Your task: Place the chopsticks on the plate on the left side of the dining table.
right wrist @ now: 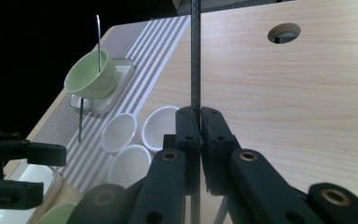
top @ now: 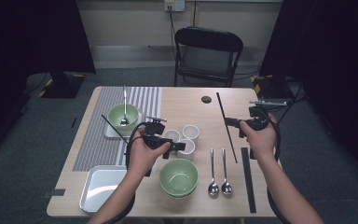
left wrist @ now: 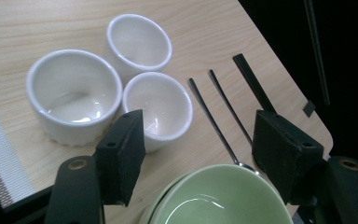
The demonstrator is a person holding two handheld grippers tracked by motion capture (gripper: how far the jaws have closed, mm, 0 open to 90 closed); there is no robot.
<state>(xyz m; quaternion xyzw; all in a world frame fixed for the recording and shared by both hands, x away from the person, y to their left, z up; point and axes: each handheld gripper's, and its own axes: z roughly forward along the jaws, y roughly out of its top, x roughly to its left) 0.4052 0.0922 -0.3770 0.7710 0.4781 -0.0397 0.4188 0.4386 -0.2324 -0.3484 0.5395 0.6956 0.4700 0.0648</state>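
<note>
- High view: my right gripper (top: 230, 123) is clamped on a black chopstick (top: 226, 127), which runs from far past the jaws back toward me, lifted off the table (top: 186, 99).
- Right gripper view confirms it: jaws pressed flat together, chopstick (right wrist: 195, 56) pinched between the pads and rising straight up beyond them.
- Second black chopstick (top: 248, 173) lies flat on the table, below and just right of that gripper.
- My left gripper (top: 178, 146) has its jaws spread, nothing between the pads.
- Left gripper view: three white cups (left wrist: 157, 108) sit just ahead of the jaws, nearest one beside the left jaw; stacked green bowls (left wrist: 212, 198) directly below the gap.
- Two spoons (left wrist: 216, 122) lie ahead, toward the right jaw.
- Another green bowl (top: 123, 116) with a spoon in it sits beyond the left gripper, on a white tray.
</note>
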